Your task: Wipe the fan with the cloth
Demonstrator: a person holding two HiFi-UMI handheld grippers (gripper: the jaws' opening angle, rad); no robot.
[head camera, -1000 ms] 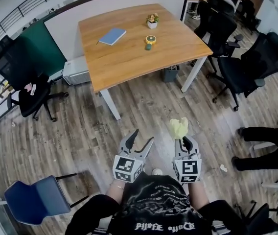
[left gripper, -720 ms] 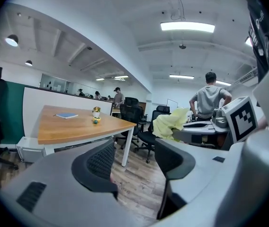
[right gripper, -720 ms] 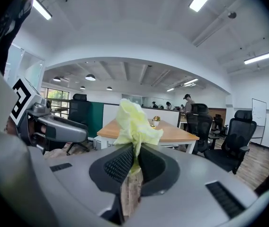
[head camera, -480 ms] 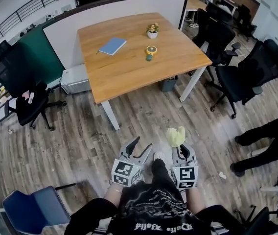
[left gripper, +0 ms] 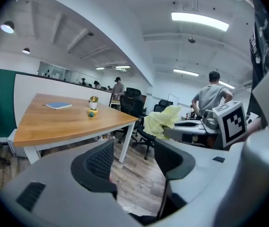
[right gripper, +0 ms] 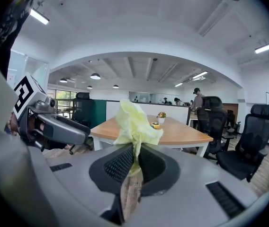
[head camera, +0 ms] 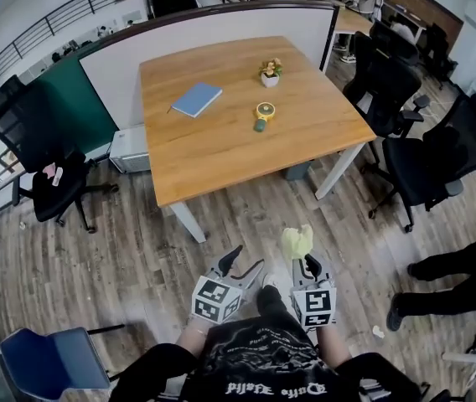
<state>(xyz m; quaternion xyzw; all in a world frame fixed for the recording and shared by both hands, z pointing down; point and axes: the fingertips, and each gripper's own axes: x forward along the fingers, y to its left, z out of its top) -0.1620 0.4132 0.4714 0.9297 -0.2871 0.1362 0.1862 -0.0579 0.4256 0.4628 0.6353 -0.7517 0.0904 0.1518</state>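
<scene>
The fan point(head camera: 262, 114), small, yellow and teal, stands on the wooden table point(head camera: 221, 153) well ahead of both grippers. It shows tiny in the left gripper view point(left gripper: 92, 111) and in the right gripper view point(right gripper: 156, 125). My right gripper point(head camera: 306, 262) is shut on a crumpled yellow cloth point(head camera: 297, 241), which sticks up above the pads point(right gripper: 133, 122). My left gripper point(head camera: 243, 263) is open beside it over the wood floor. Its jaws have just been opening and nothing is between them point(left gripper: 132, 157). The cloth point(left gripper: 162, 119) hangs to its right.
A blue notebook point(head camera: 196, 99) and a small potted plant point(head camera: 270, 72) share the table. Black office chairs point(head camera: 426, 162) stand to the right and another point(head camera: 41, 153) to the left. A blue chair point(head camera: 45, 358) is near left. A person's legs point(head camera: 464, 262) are at the right.
Both grippers have drawn lower in the picture, closer to my body, and the table sits lower in view. The cloth stays in the right gripper. The legs at the right have shifted.
</scene>
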